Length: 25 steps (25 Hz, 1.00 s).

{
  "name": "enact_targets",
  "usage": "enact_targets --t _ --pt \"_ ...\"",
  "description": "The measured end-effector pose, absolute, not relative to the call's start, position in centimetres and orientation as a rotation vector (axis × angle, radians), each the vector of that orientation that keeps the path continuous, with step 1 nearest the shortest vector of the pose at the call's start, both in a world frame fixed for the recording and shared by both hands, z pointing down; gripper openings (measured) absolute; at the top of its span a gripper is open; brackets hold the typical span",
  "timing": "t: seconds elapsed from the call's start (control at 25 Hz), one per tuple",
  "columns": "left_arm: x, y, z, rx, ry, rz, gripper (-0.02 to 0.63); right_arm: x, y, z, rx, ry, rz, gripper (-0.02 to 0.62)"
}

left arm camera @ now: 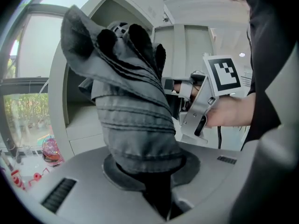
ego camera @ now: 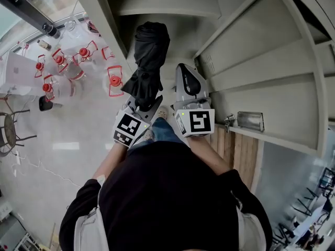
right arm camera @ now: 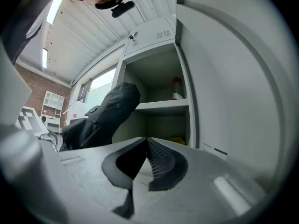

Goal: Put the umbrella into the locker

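Clamping a folded black umbrella in the left claw: jaws drawn narrow, pads pressed onto the bunched fabric at its lower end, rest of the bundle standing up and out past the tips. Held just in front of the open locker, upper end about level with the inner shelf; unclear whether any of it is past the frame. Keeping the right claw alongside, near the umbrella but apart from it, jaws brought together tip to tip with nothing between. Inside the locker: a small red-capped bottle on the shelf, something yellow below. Grey panel to the right of the opening. Off to the left on the floor, clear water jugs with red caps.
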<state>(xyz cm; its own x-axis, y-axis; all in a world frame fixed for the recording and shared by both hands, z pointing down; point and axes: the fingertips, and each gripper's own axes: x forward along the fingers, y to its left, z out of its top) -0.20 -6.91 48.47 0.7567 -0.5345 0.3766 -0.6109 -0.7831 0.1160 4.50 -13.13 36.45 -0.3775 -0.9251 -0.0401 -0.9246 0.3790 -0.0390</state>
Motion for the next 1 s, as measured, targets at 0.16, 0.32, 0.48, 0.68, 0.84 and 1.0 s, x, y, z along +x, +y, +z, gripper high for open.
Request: enact_targets --t 0.16,0.32,0.48,0.68,0.84,1.0 --pt "-0.3 -8.1 49.7 2.663 -0.92 0.515 0.083 4.5 -14.4 37.2 -1.702 2.597 -0.051 0.003" --pt "-0.5 -9.4 51.1 2.607 -0.932 0.545 0.083 3.9 -15.7 38.0 -1.671 2.629 -0.083 0.003" --pt "-0.6 -10.3 51.7 2.547 -0.947 0.567 0.08 3.4 -16.6 38.0 -1.636 2.661 -0.069 0.003" --pt "-0.1 -10.8 51.3 2.436 -0.928 0.527 0.078 3.2 -16.9 38.5 -1.594 2.74 0.008 0.003" --pt "-0.3 -11.9 50.5 2.352 -0.954 0.496 0.078 3.3 -17.3 38.2 -1.574 2.741 0.008 0.003" --pt "-0.3 -13.5 49.7 2.317 -0.981 0.496 0.08 3.5 -17.7 38.3 -1.558 2.752 0.016 0.003"
